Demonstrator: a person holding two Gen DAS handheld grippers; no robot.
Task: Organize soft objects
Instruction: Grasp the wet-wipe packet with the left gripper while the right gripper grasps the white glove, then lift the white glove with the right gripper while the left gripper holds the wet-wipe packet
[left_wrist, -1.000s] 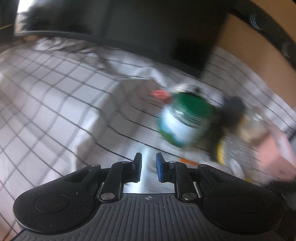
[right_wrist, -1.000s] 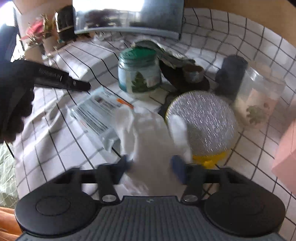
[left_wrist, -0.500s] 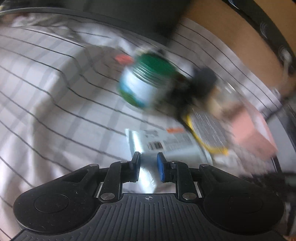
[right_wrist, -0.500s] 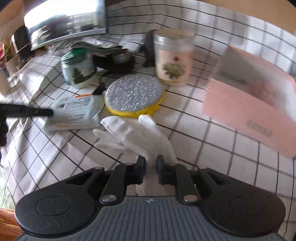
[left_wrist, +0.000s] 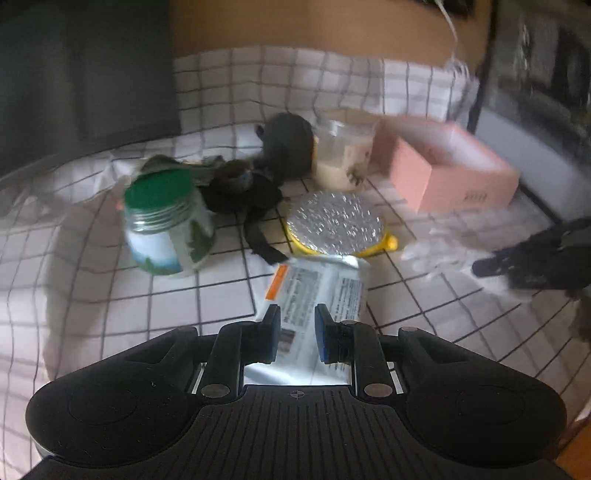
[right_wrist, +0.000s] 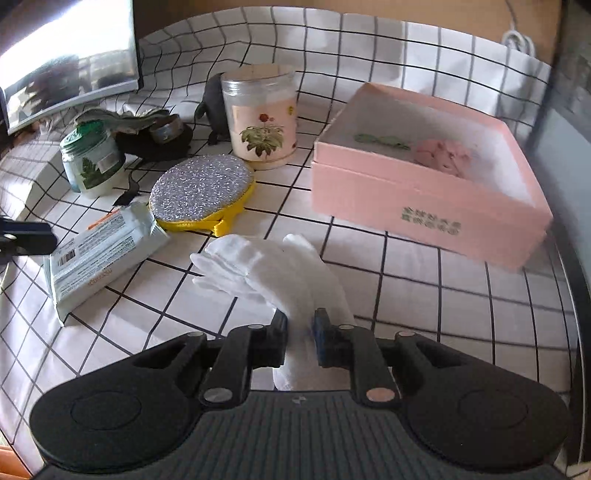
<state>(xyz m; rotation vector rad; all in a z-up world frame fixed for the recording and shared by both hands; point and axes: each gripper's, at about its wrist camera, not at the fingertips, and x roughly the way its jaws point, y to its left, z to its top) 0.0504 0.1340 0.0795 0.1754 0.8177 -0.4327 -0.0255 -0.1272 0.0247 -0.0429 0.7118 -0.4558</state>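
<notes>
The white glove (right_wrist: 273, 269) is lying just in front of the pink box (right_wrist: 424, 199), its cuff pinched by the right gripper (right_wrist: 300, 332), whose jaws have just been widening, so it is risking slipping out, while the left gripper (left_wrist: 297, 325) is clamping the wipes pack (left_wrist: 317, 291) beside it.

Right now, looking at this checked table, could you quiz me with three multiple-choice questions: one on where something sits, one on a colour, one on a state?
1. Where does the round silver scrubbing pad lie?
A. inside the pink box
B. between the wipes packet and the flowered jar
C. on the monitor

2. What colour is the small jar's lid?
A. green
B. red
C. white

3. What does the right gripper hold?
A. nothing
B. a jar
C. the white glove

Answers: 1 B, packet left, jar behind. 2 A, plainly green. 3 C, cloth is pinched between its fingers.
</notes>
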